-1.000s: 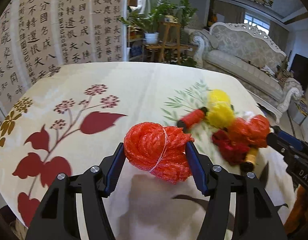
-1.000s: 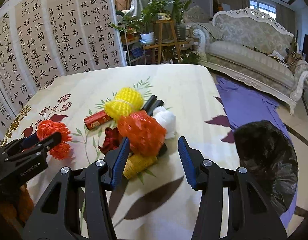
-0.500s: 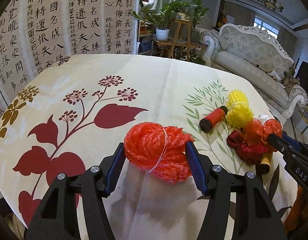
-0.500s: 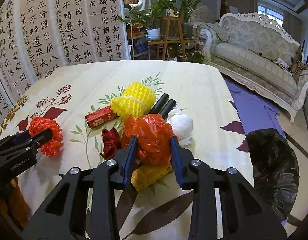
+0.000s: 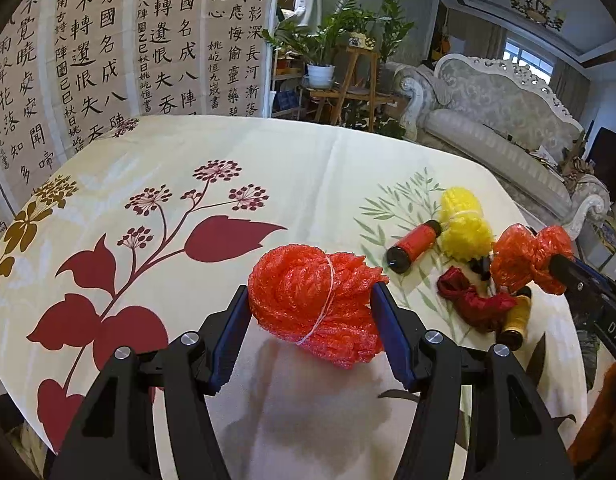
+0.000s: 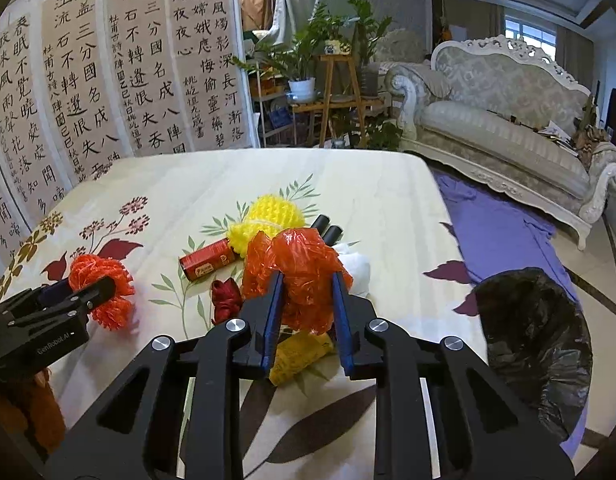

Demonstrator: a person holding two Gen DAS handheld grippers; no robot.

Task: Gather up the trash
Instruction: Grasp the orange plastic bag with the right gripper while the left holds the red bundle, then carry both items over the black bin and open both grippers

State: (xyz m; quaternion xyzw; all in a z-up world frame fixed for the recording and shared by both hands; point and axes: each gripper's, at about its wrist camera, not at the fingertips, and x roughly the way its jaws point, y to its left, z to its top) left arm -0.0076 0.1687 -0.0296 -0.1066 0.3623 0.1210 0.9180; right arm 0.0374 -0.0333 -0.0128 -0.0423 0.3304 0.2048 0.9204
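Note:
My left gripper (image 5: 312, 312) is shut on a red foam net bundle (image 5: 316, 304) tied with white string, held above the floral tablecloth (image 5: 187, 184); the bundle also shows in the right wrist view (image 6: 101, 284). My right gripper (image 6: 308, 308) is shut on a crumpled orange plastic wrap (image 6: 297, 270), lifted slightly over the trash pile. The pile holds a yellow foam net (image 6: 269, 218), a red tube (image 6: 207, 260), a dark red wrapper (image 6: 225, 300), a yellow roll (image 6: 297, 356), white tissue (image 6: 354, 266) and black tubes (image 6: 328, 228).
A black trash bag (image 6: 536, 340) stands open off the table's right edge, over a purple cloth (image 6: 500, 232) on the floor. A calligraphy screen (image 6: 107, 80) stands behind the table, with plants (image 6: 332, 48) and a sofa (image 6: 508, 120) beyond.
My right gripper moved forward and closed on the orange plastic wrap, lifting it slightly. My left gripper kept its hold on the red foam net and rose a little.

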